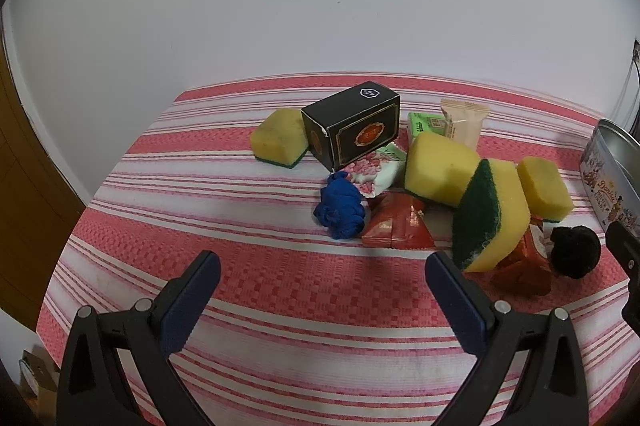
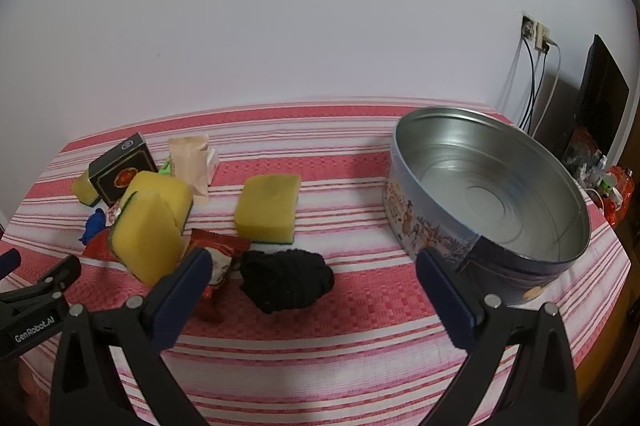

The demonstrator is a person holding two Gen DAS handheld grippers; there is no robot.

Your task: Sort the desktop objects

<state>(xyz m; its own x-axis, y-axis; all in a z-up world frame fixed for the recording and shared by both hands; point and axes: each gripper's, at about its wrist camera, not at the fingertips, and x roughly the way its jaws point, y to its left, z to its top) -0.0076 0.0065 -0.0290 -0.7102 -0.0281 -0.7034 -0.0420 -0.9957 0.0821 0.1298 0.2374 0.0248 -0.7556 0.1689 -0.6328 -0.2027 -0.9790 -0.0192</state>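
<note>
A pile lies on the red-striped cloth (image 1: 280, 286): a black box (image 1: 352, 130), several yellow sponges (image 1: 440, 168), a blue cord bundle (image 1: 340, 208), a red packet (image 1: 396, 224), a black cord bundle (image 1: 574, 250) and snack packets (image 1: 464, 120). My left gripper (image 1: 322, 262) is open and empty, just short of the pile. My right gripper (image 2: 314, 262) is open and empty, with the black cord bundle (image 2: 286, 280) between its fingers but apart from them. A sponge (image 2: 268, 206) lies behind it. An empty round metal tin (image 2: 488, 186) stands at the right.
The tin's edge shows at the right of the left wrist view (image 1: 612, 170). The left gripper's body (image 2: 32, 298) shows at the left of the right wrist view. A wall is behind the table. Cables and a socket (image 2: 536, 34) are at the far right.
</note>
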